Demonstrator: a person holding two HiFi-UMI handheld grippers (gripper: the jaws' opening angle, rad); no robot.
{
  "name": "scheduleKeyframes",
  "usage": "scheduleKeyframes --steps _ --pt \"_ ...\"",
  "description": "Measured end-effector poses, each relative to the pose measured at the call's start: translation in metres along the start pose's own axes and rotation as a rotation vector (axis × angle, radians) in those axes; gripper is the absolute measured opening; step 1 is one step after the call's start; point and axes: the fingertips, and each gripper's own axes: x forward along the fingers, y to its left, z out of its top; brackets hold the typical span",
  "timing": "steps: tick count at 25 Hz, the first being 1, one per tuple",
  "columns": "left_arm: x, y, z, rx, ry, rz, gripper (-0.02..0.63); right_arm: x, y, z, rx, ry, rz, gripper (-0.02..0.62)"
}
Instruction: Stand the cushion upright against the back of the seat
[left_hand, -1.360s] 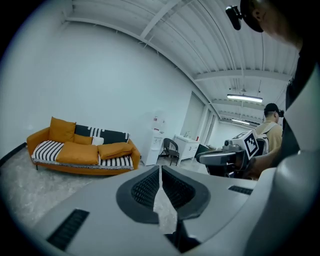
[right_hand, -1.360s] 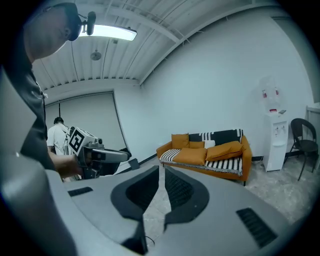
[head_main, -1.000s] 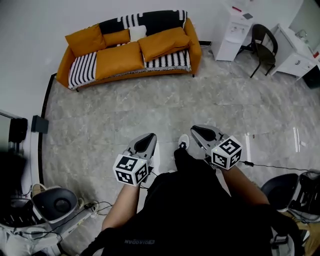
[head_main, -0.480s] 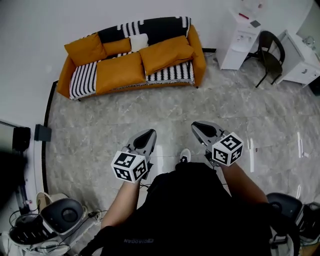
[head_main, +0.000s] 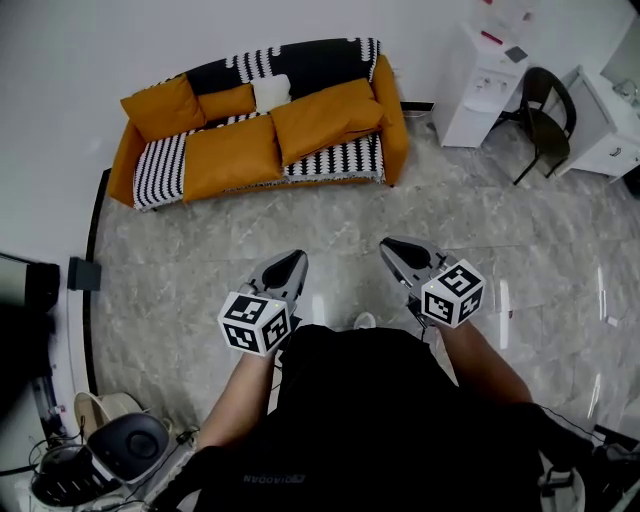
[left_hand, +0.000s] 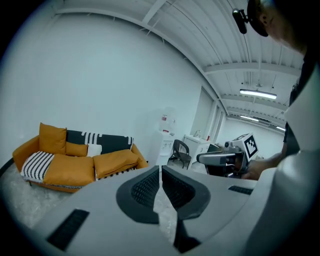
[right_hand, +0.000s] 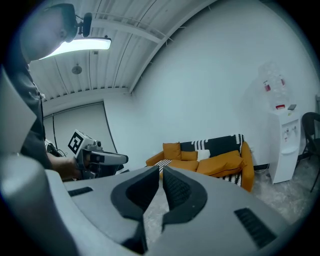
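Note:
An orange sofa (head_main: 392, 110) with a black-and-white striped throw stands against the far wall, across a stretch of floor from me. Two large orange cushions lie flat on its seat, one on the right (head_main: 325, 115) and one in the middle (head_main: 230, 155). A third orange cushion (head_main: 158, 103) leans upright at the left end, beside a small orange one (head_main: 225, 100) and a white one (head_main: 270, 92). My left gripper (head_main: 285, 268) and right gripper (head_main: 397, 247) are held side by side at waist height, pointing at the sofa. Both are shut and hold nothing. Each gripper view shows the sofa (left_hand: 75, 160) (right_hand: 210, 157) in the distance.
A white water dispenser (head_main: 480, 70), a black chair (head_main: 545, 110) and a white desk (head_main: 610, 130) stand to the right of the sofa. Round grey equipment with cables (head_main: 110, 450) sits on the floor at my lower left. A small black box (head_main: 80, 272) is by the left wall.
Both grippers have been carried forward together toward the sofa, which now sits lower and nearer in the head view. The jaws stayed shut.

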Motion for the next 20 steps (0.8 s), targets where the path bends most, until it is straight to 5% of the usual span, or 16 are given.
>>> scheduleKeyframes --steps 20 --pt "0.108 0.045 0.023 0.013 0.034 -0.072 0.029 0.033 -0.098 0.004 0.029 0.044 -0.095 0.038"
